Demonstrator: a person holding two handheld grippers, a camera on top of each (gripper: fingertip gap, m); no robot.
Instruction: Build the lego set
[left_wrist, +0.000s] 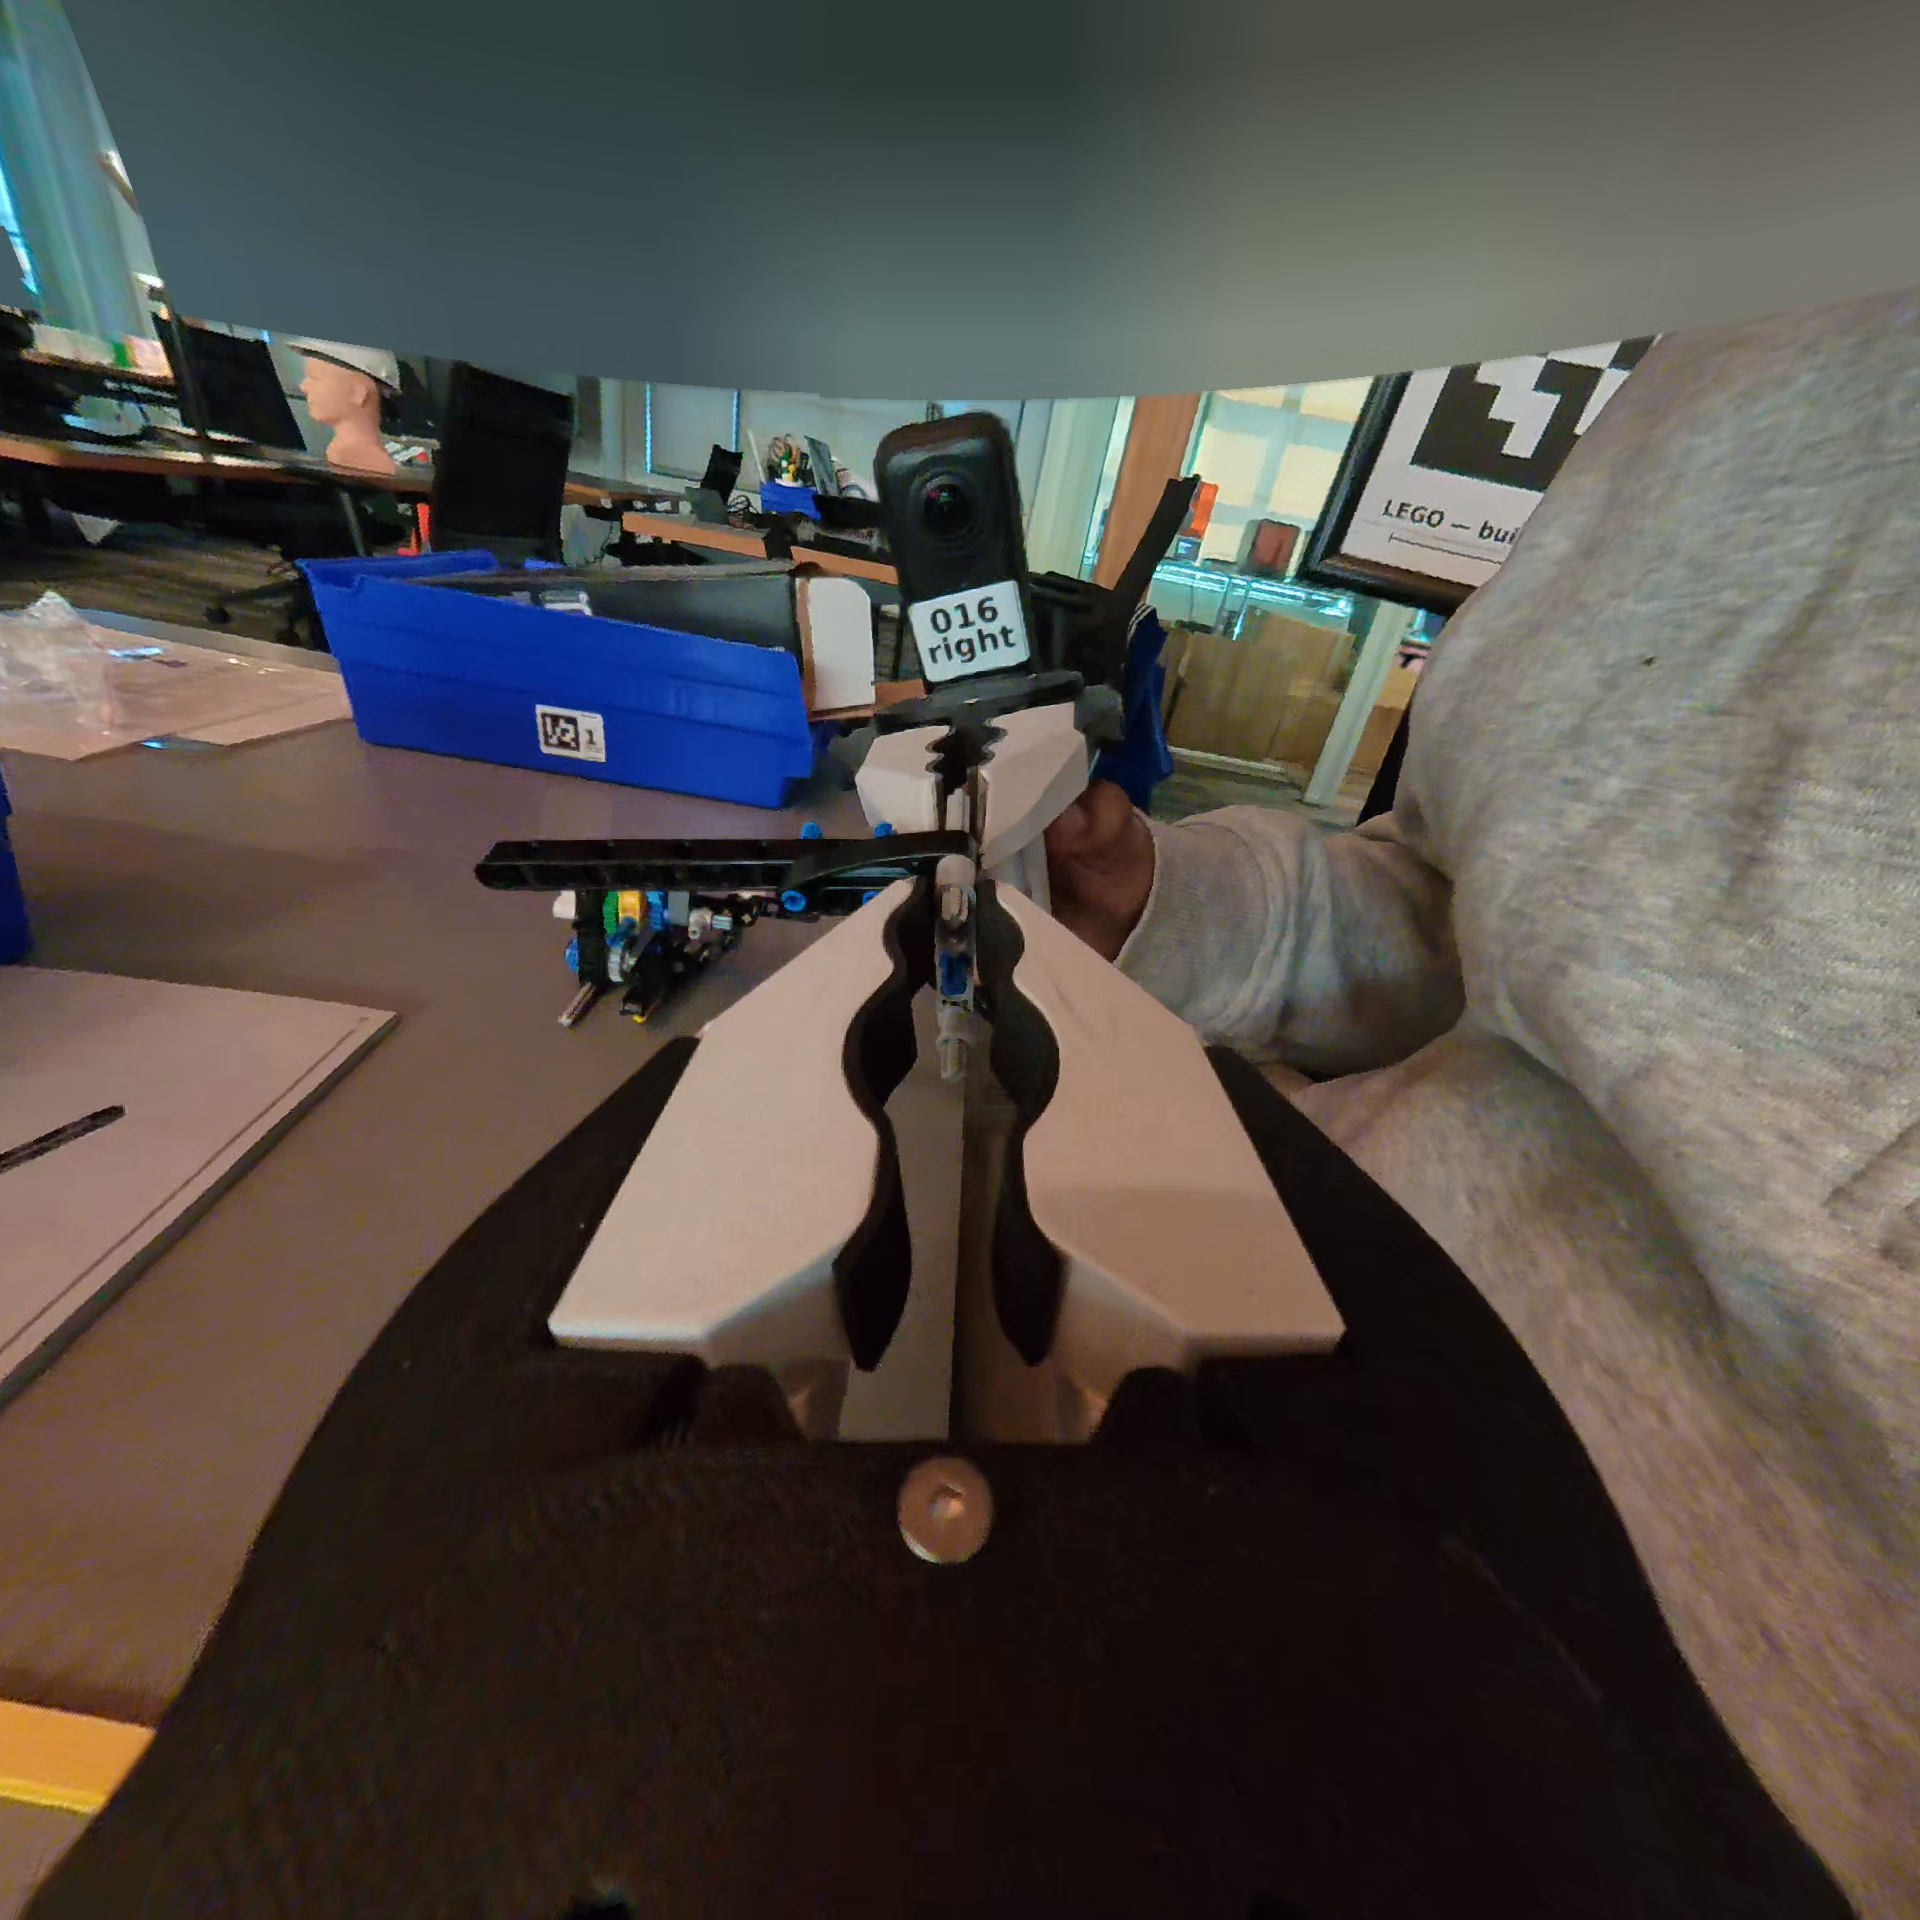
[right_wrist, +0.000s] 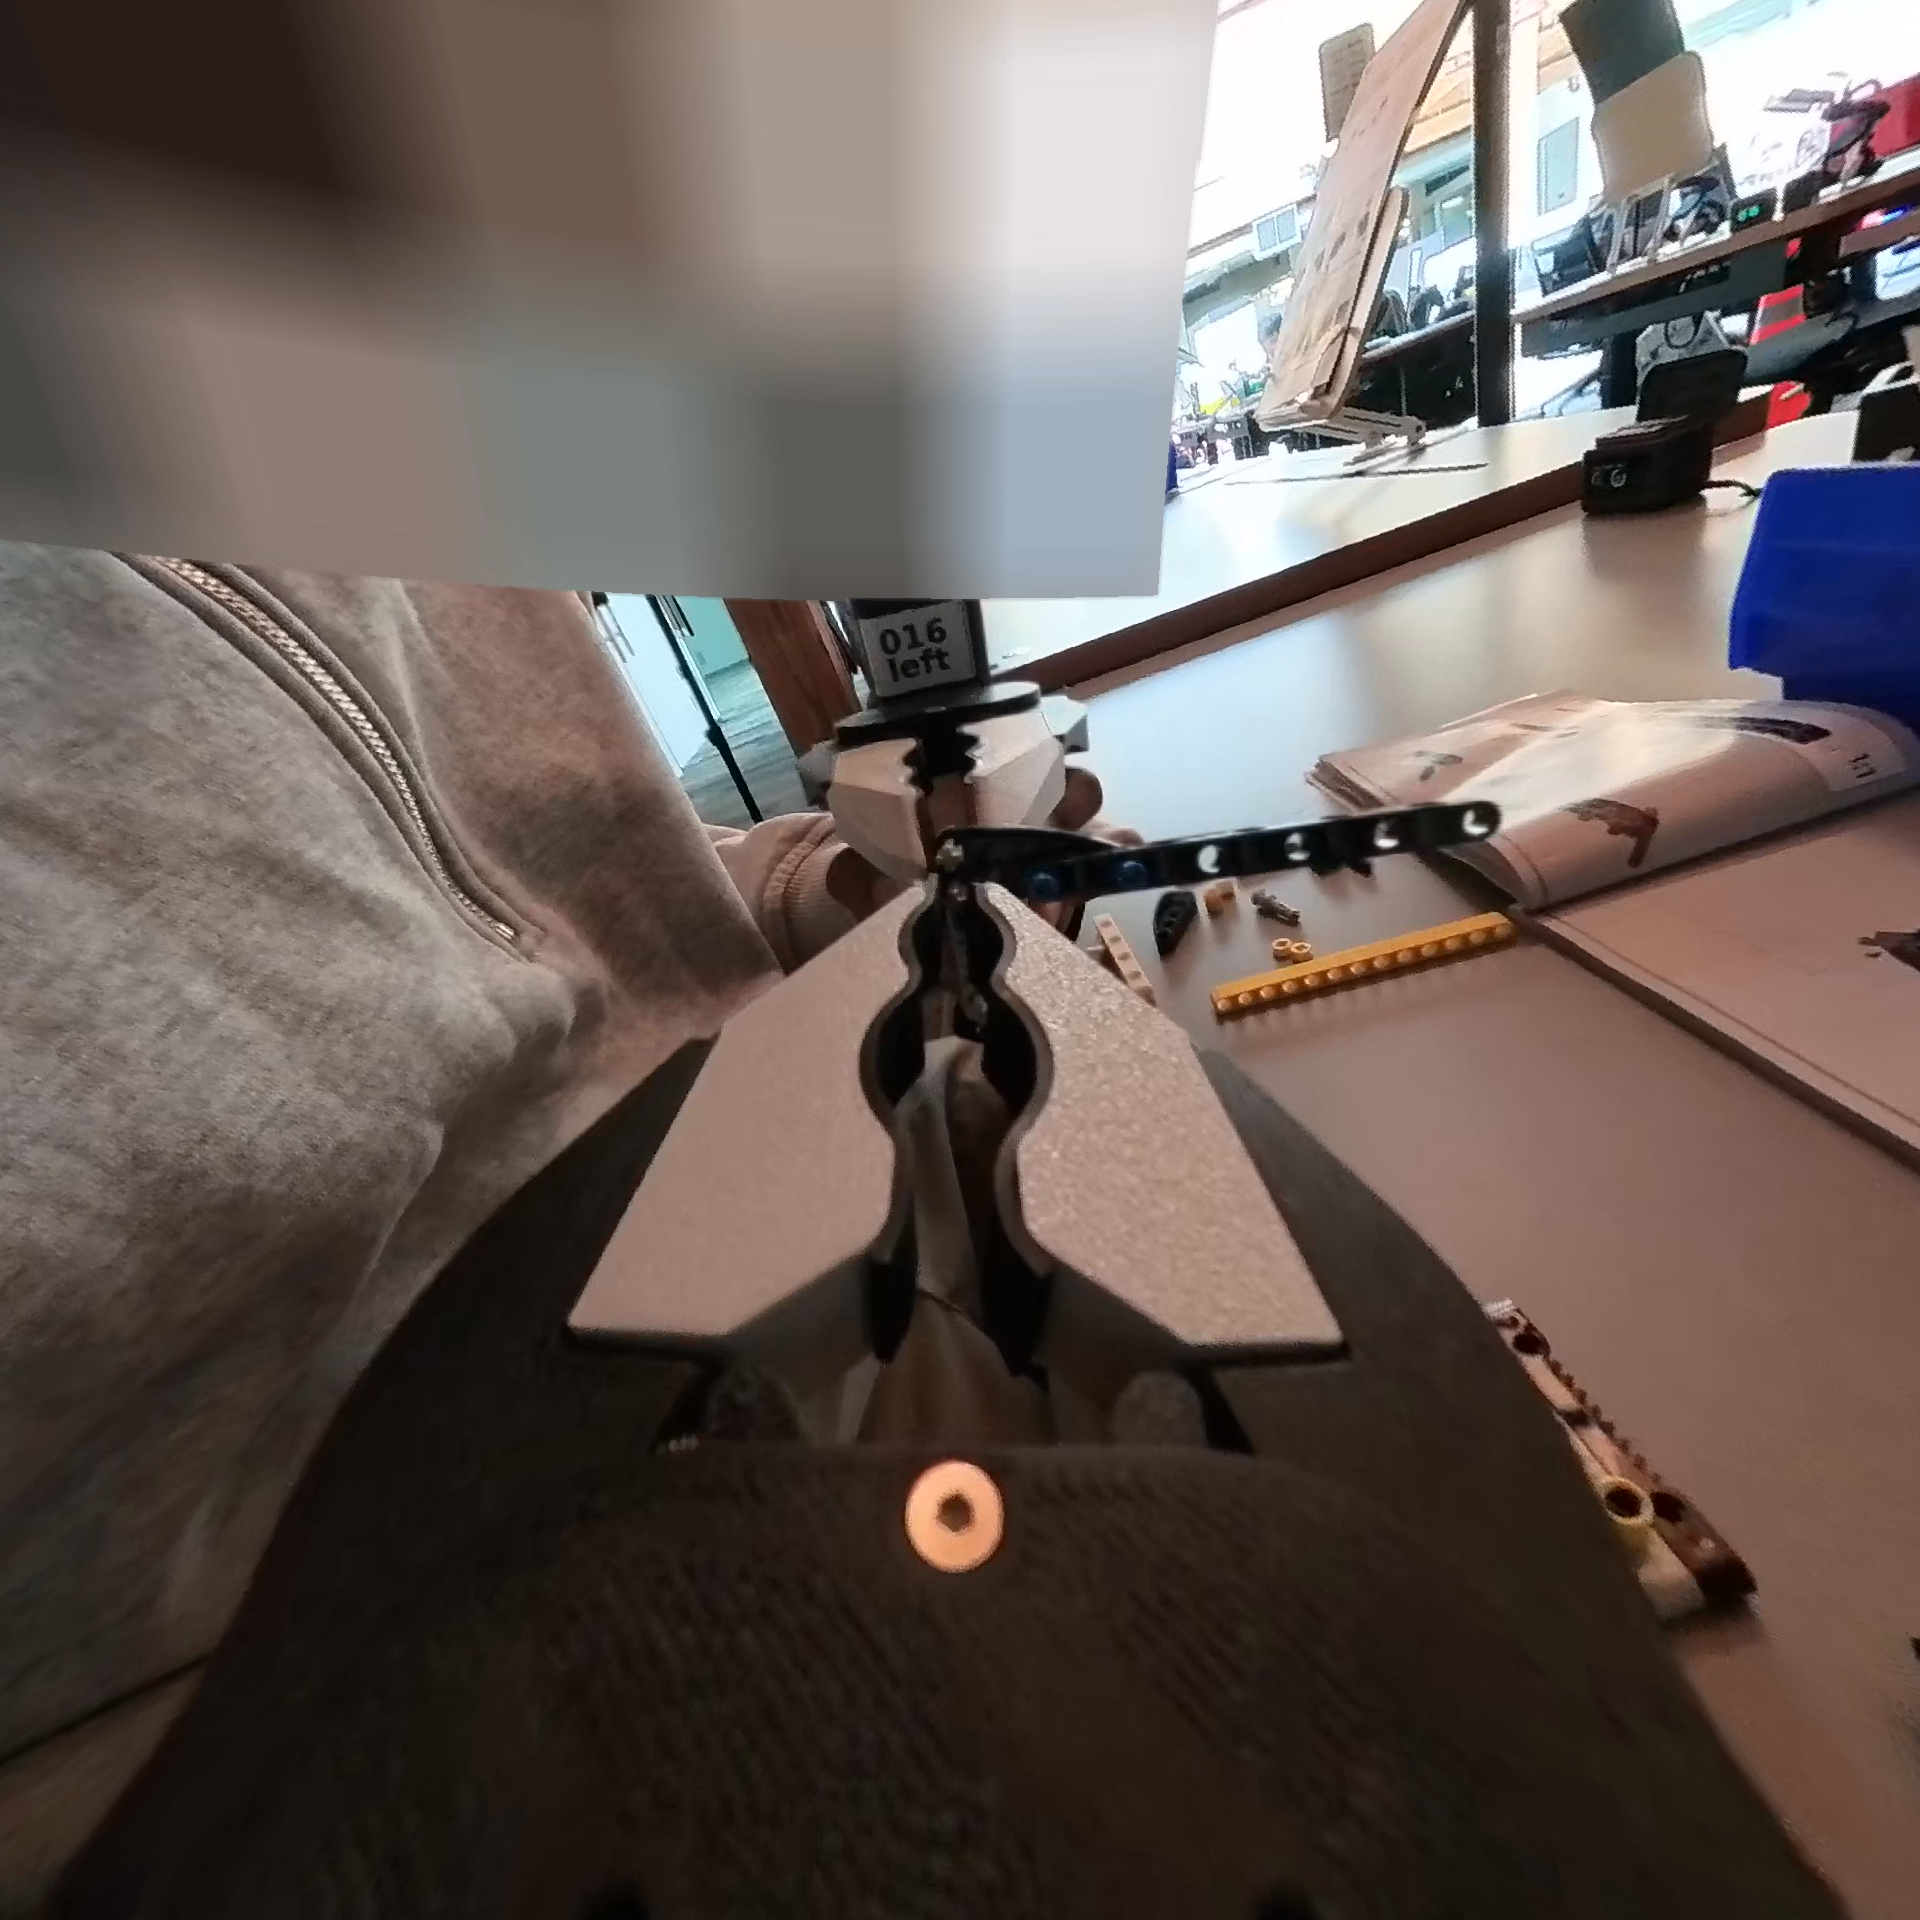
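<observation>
My left gripper (left_wrist: 951, 894) is shut on a small white and blue connector piece (left_wrist: 954, 977), held upright between its fingers. My right gripper (left_wrist: 971, 831) faces it tip to tip and is shut on the end of a long black beam (left_wrist: 717, 862). In the right wrist view, my right gripper (right_wrist: 951, 899) holds the black beam (right_wrist: 1288, 847) pointing right, with blue pins (right_wrist: 1091, 878) in it; the left gripper (right_wrist: 940, 821) is opposite. The connector's top touches the beam's gripped end. A partly built model (left_wrist: 644, 935) stands on the table behind.
A blue bin (left_wrist: 561, 665) stands behind the model. A yellow beam (right_wrist: 1361, 961), small loose pieces (right_wrist: 1226, 899) and an open booklet (right_wrist: 1621, 769) lie on the table to the right. A small assembly (right_wrist: 1652, 1507) lies near my right gripper. A person's grey sleeve (left_wrist: 1299, 935) is close. The grippers are tip to tip, or close to it.
</observation>
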